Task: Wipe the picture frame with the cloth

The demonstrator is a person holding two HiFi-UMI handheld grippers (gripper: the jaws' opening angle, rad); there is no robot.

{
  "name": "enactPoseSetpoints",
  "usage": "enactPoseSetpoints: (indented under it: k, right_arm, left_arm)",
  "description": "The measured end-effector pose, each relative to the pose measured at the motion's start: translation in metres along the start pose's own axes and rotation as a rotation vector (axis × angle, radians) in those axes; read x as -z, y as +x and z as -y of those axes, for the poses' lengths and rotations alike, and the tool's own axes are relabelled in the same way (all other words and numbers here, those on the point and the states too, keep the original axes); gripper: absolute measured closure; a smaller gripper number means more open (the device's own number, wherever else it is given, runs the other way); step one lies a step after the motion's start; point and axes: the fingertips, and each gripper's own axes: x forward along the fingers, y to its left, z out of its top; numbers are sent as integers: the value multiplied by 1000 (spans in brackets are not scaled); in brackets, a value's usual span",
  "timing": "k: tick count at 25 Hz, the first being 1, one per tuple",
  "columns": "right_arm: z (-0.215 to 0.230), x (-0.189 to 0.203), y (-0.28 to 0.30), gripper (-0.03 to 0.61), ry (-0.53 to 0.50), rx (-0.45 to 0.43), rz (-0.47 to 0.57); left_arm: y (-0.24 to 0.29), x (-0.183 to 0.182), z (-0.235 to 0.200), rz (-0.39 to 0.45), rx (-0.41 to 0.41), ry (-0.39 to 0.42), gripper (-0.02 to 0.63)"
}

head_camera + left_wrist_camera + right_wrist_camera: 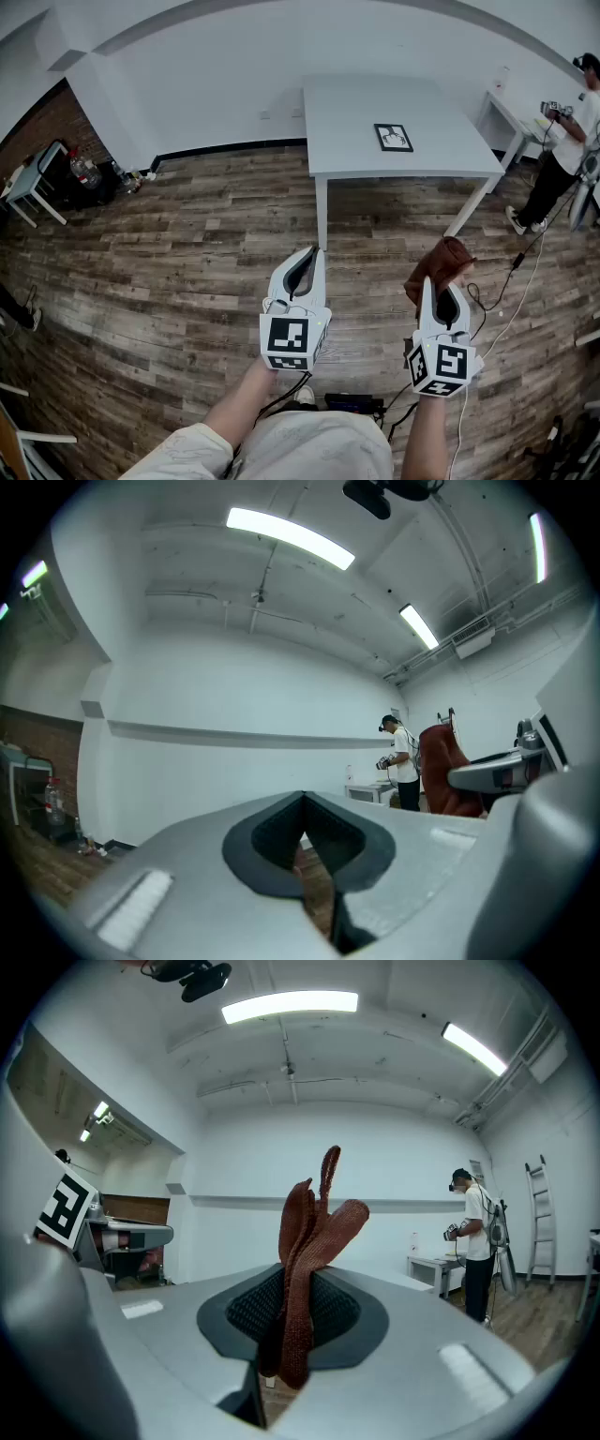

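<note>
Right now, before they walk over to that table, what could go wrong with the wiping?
1. The right tool pinches only a narrow bunch of the cloth; rubbing might tug it loose.
2. The picture frame lies loose on the table, and the left tool is shut and empty; unsteadied, the frame could slide.
3. A cable trails on the floor near the table: a possible trip.

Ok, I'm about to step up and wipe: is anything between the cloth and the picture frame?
Nothing visible does. The cloth is pinched in the right gripper, and the picture frame lies alone on the table ahead, with only floor between them.
</note>
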Motion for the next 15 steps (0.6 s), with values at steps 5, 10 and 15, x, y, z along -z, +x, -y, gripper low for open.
enactPoseSetpoints:
  k: [5, 10, 15]
  right_arm:
    - [4, -1, -3, 483, 1, -1, 2]
    - [9, 1, -2, 483, -1, -4, -3]
    - [19, 6, -1, 482, 17, -14, -11]
  left_arm:
    - [-1, -3, 7, 0, 3, 0, 614]
    - [3, -1, 12, -4, -2, 10, 614]
    - [7, 1, 20, -7, -10, 5, 614]
